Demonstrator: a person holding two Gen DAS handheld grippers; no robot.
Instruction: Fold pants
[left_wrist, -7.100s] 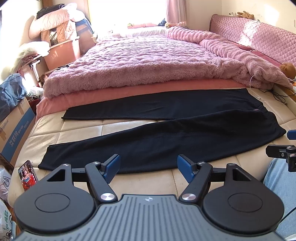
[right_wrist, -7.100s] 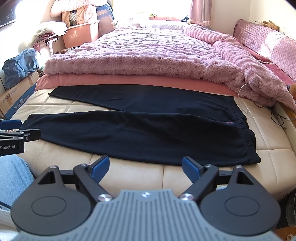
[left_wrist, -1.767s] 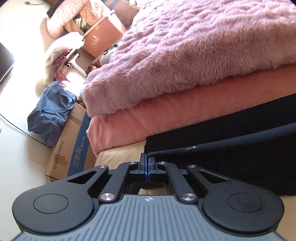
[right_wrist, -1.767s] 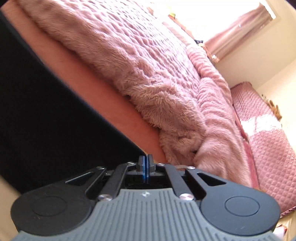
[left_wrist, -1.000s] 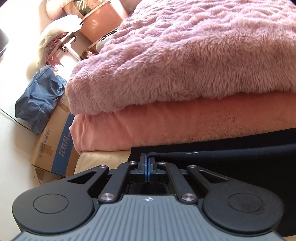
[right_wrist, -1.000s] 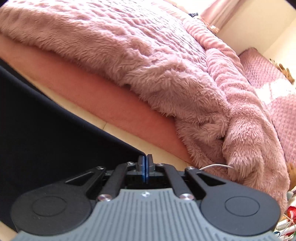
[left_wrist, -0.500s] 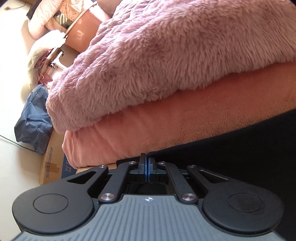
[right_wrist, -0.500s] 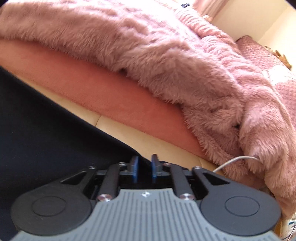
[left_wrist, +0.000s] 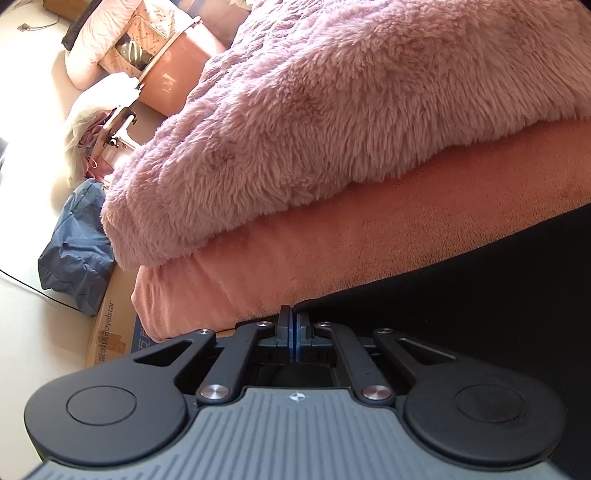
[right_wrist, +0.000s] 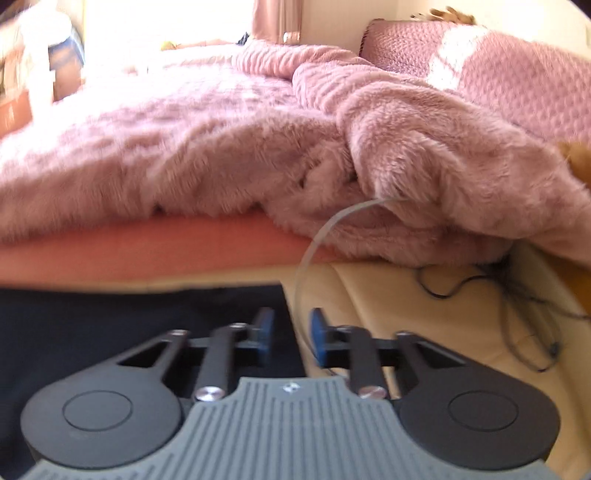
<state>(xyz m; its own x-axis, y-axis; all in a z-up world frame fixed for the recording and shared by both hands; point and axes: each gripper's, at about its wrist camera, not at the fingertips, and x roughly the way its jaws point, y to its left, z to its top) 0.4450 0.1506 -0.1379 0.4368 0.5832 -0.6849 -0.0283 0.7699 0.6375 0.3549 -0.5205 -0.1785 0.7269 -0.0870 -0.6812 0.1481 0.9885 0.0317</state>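
The black pants lie flat on the bed, filling the lower right of the left wrist view. My left gripper is shut, with the corner of the pants' leg hem pinched at its tips, low beside the salmon blanket. In the blurred right wrist view the pants end at an edge just under the left blue pad. My right gripper hovers over that edge. Its jaws are closing, a gap still shows, and no fabric is pressed between the pads.
A fluffy pink blanket is heaped behind the pants. A white cable and a black cable trail over the cream mattress. Off the bed's left end stand a cardboard box and a blue bag.
The right gripper has let go of the pants, parted its jaws, rolled level and shifted right off the fabric edge. The left gripper sank a little, still shut on the hem.
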